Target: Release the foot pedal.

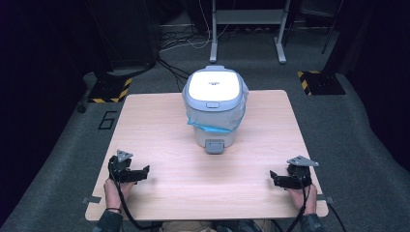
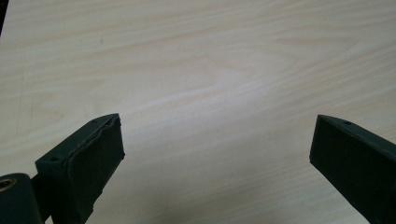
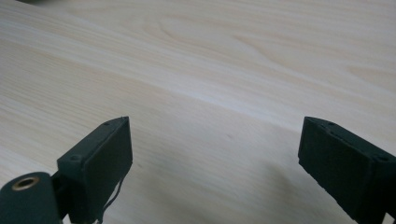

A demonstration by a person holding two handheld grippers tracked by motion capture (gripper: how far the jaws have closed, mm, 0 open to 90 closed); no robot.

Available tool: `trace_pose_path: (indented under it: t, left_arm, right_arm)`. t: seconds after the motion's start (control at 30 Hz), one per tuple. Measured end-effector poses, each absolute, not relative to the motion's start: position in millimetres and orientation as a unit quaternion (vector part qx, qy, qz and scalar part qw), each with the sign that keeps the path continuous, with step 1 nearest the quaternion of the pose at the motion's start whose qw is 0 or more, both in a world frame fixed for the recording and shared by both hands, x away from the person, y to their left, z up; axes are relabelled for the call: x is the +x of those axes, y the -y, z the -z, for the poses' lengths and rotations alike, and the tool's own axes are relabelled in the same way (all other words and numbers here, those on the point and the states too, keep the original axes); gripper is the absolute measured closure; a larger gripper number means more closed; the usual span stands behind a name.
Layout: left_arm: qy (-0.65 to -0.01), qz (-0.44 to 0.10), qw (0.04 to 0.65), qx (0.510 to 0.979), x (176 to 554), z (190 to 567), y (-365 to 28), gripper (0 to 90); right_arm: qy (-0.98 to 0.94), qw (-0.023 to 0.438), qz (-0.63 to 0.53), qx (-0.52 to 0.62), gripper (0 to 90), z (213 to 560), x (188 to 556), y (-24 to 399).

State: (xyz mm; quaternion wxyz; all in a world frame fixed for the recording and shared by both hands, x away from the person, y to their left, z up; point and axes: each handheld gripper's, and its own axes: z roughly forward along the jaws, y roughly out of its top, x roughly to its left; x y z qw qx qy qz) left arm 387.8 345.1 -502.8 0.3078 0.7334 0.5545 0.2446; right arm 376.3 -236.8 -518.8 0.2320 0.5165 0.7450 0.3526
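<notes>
Pale wood of the table [image 1: 159,125] lay bare under both tools: the left gripper [image 1: 137,174] and right gripper [image 1: 279,179] rested at the near corners with jaws spread wide and nothing between them, likely a waiting pose. The probable object of work, a grey-and-white pedal bin [image 1: 214,106] with its lid closed and a blue-edged liner [image 1: 212,126] hanging out, stood centred toward the far edge, well apart from both, and nothing lay between it and the grippers.

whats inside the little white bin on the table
A clear plastic liner with a blue edge hangs out under the lid of the white bin. The lid is shut, so what the bin holds cannot be seen.
</notes>
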Motion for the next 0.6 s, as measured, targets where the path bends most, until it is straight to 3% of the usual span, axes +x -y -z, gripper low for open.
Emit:
trace_pose_path:
  t: [0.2,0.6]
  left_arm:
    - [-0.560,-0.237,0.297,0.736,382.4,518.3,-352.0,1.6]
    - [-0.572,-0.241,0.311,0.720,380.7,532.5,-355.0,0.3]
  right_arm:
    - [-0.734,0.251,-0.335,0.535,9.3,525.1,371.0,254.8]
    - [-0.742,0.236,-0.321,0.540,5.8,529.0,376.4,256.0]
